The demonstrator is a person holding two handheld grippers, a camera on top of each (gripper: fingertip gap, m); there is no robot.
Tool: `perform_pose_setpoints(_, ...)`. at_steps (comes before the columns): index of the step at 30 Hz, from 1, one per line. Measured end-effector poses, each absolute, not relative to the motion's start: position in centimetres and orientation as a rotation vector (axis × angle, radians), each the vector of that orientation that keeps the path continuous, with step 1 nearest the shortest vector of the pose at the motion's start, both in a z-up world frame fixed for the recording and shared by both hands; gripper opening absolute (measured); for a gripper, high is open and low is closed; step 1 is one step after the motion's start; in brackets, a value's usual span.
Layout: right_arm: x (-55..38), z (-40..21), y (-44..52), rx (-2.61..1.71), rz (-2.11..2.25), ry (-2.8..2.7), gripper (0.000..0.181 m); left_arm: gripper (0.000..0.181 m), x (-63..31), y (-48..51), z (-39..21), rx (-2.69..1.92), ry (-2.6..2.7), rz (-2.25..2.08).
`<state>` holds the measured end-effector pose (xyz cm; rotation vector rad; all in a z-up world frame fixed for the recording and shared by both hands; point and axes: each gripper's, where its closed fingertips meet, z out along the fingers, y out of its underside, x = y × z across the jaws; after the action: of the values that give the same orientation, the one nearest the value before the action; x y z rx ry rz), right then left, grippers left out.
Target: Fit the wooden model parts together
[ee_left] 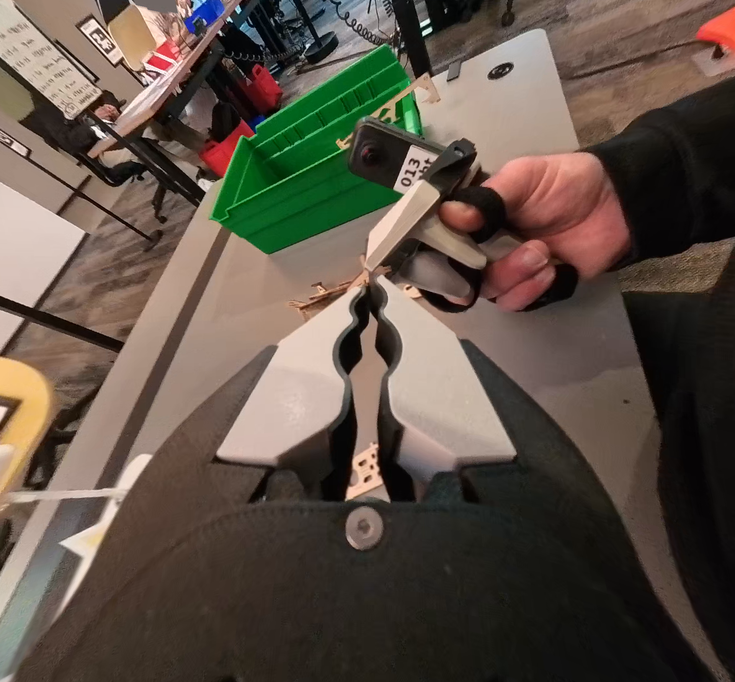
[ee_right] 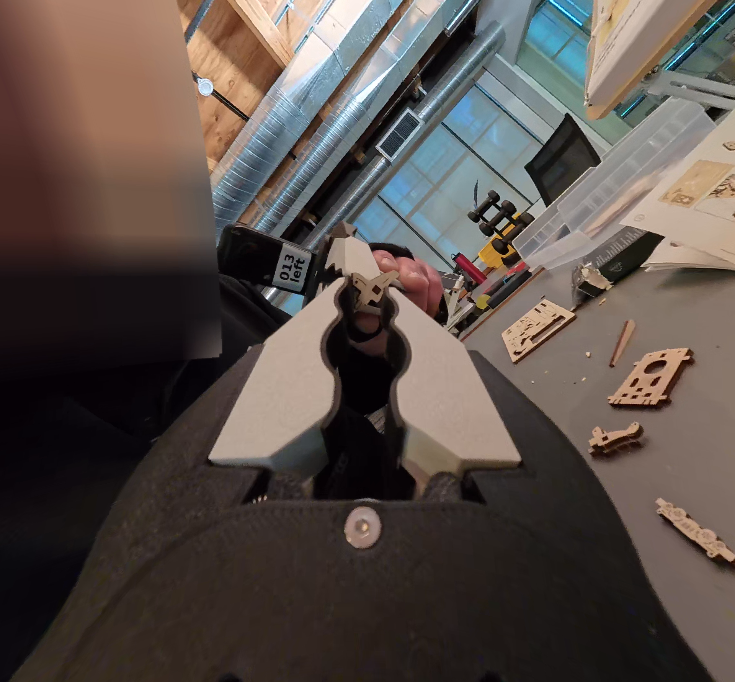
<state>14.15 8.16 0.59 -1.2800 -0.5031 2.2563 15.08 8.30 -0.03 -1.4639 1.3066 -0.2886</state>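
My left gripper (ee_left: pixel 372 285) and my right gripper (ee_right: pixel 368 285) meet tip to tip above the grey table (ee_left: pixel 517 364). In the right wrist view my right gripper is shut on a small pale wooden part (ee_right: pixel 373 289) with arms sticking out to both sides. The left gripper (ee_right: pixel 352 271), held by a hand, is closed and its tip touches that same part. In the left wrist view the right gripper (ee_left: pixel 378 265), held by a hand in a black sleeve, pinches a sliver of wood (ee_left: pixel 370 272) right at my left fingertips. How the pieces join is hidden.
A green bin (ee_left: pixel 318 169) stands beyond the grippers, with loose wooden pieces (ee_left: pixel 326 297) in front of it. To the right lie a square plate with a round hole (ee_right: pixel 652 378), a small part (ee_right: pixel 614 440), a long strip (ee_right: pixel 696 539), a cut-out sheet (ee_right: pixel 537 328) and clear boxes (ee_right: pixel 596 217). Both grippers' tips are close together, under 4 cm apart.
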Motion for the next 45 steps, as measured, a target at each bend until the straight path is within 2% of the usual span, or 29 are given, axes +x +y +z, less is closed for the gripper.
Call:
perform_pose_setpoints(3, 16.0, 0.2, 9.7, -1.256, 2.257, -0.374, 0.011, 0.0, 12.8, 8.9, 1.7, -1.497, 1.19, -0.332)
perform_pose_setpoints(5, 18.9, -0.9, 11.8, -1.281, 2.171, -0.285, 0.011, 0.0, 12.5, 8.7, 0.4, -1.504, 1.236, -0.31)
perform_pose_setpoints(12, 16.4, -0.1, 9.3, -1.302, 2.144, -0.482, 0.012, 0.0, 14.1, 8.5, -0.4, -1.491, 1.202, -0.38)
perform_pose_setpoints(13, 16.1, 0.0, 8.9, -1.306, 2.127, -0.518, 0.013, 0.009, 14.4, 8.6, -0.4, -1.497, 1.192, -0.39)
perform_pose_setpoints(16, 15.1, 0.7, 7.9, -1.28, 2.11, -0.597, 0.013, 0.011, 15.1, 8.7, -0.2, -1.501, 1.153, -0.452)
perform_pose_setpoints(24, 14.6, 0.7, 7.8, -1.298, 2.172, -0.568, 0.013, 0.0, 15.8, 8.4, 0.0, -1.397, 1.243, -0.284)
perform_pose_setpoints(45, 14.4, 1.0, 6.7, -1.28, 2.245, -0.542, 0.01, 0.0, 14.8, 7.1, 1.0, -1.448, 1.23, -0.356)
